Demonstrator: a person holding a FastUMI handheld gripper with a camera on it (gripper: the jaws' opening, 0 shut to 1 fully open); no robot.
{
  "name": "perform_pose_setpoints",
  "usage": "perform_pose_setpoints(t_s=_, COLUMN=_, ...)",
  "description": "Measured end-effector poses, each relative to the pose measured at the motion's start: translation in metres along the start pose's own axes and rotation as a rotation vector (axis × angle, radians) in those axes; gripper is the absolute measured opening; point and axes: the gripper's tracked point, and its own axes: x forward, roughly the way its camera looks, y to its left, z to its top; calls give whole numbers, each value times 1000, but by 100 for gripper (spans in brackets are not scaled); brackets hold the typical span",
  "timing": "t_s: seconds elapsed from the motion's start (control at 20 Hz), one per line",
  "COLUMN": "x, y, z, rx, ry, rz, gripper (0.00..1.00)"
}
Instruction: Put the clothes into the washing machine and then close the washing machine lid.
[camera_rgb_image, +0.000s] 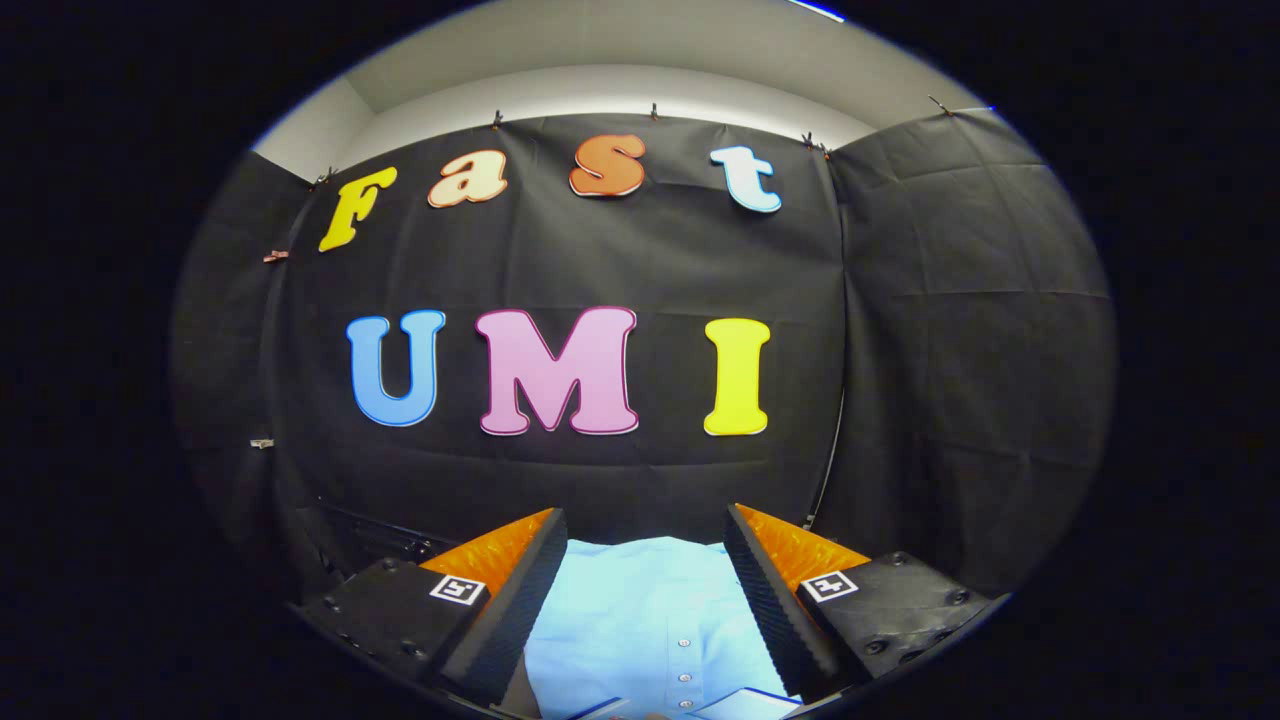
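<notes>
The gripper (645, 560) hangs with fingers spread wide apart, a pale blue buttoned shirt (650, 625) lying below between them.

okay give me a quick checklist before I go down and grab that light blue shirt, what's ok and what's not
1. Fingers apart: ok. The gripper is open, with a wide gap between the fingers.
2. Target in line: ok. The light blue shirt shows in the gap between the fingers, button row visible.
3. Contact with the shirt: cannot tell. The shirt looks to lie below the fingers, not pinched.
4. Gripper pitch: not ok. It faces the booth wall rather than down at the cloth.
5. Washing machine lid open: cannot tell.
</notes>
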Motion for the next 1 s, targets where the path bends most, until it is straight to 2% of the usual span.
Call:
perform_pose_setpoints(t_s=0.25, x=51, y=-15, z=-45, rx=-10, ry=184, rz=-26, gripper=99)
perform_pose_setpoints(t_s=0.5, x=81, y=-35, z=-96, rx=9, ry=354, rz=-76, gripper=99)
perform_pose_setpoints(t_s=0.85, x=95, y=-43, z=-157, rx=-5, ry=541, rz=-94, gripper=99)
perform_pose_setpoints(t_s=1.0, x=97, y=-44, z=-165, rx=-14, ry=582, rz=-102, gripper=99)
